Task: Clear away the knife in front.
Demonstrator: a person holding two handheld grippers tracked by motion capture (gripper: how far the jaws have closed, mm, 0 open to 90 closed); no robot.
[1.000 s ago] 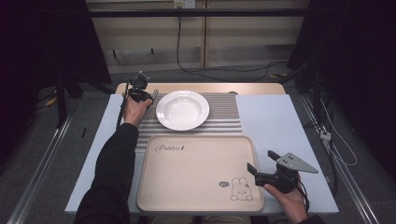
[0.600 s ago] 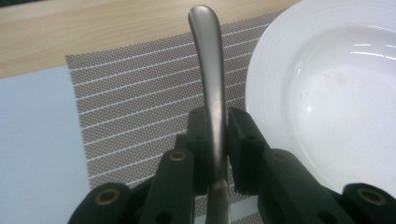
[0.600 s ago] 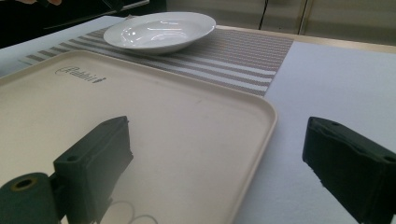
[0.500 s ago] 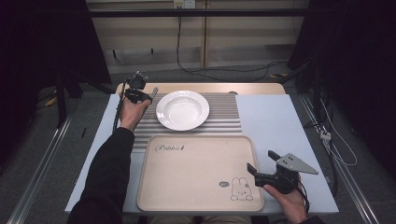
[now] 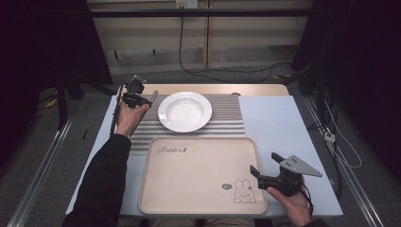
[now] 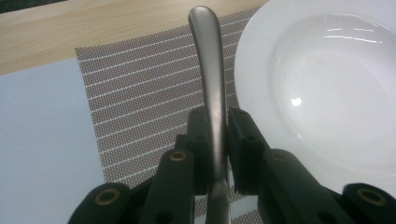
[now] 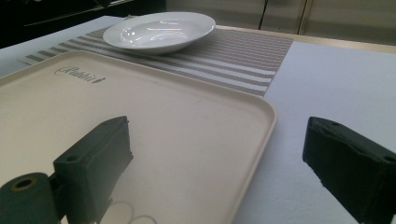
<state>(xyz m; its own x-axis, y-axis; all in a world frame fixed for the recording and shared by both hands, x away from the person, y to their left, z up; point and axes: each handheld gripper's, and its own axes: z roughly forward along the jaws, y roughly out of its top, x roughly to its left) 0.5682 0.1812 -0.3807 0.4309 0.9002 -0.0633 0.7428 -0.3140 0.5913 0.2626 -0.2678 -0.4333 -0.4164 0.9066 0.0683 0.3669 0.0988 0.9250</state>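
Two tools are at work over the desk (image 5: 283,118). The left tool (image 6: 217,126) is clamped on a metal utensil handle (image 6: 210,70), which juts forward over the striped mat (image 6: 140,102), just beside the white plate (image 6: 322,88); its working end is hidden behind the jaws, so I cannot tell spoon from fork. From above, that tool (image 5: 142,97) hangs at the plate's (image 5: 184,111) left rim. The right tool (image 7: 215,163) rests with jaws wide apart and nothing between them, straddling the right edge of the beige tray (image 7: 163,126); in the high view it (image 5: 265,165) sits low at the tray's (image 5: 198,175) corner.

The grip looks thin: smooth metal held between narrow pads, so a tilt could let the handle pivot or slide out. Swinging it carelessly could knock the plate rim, shifting the plate on the mat.
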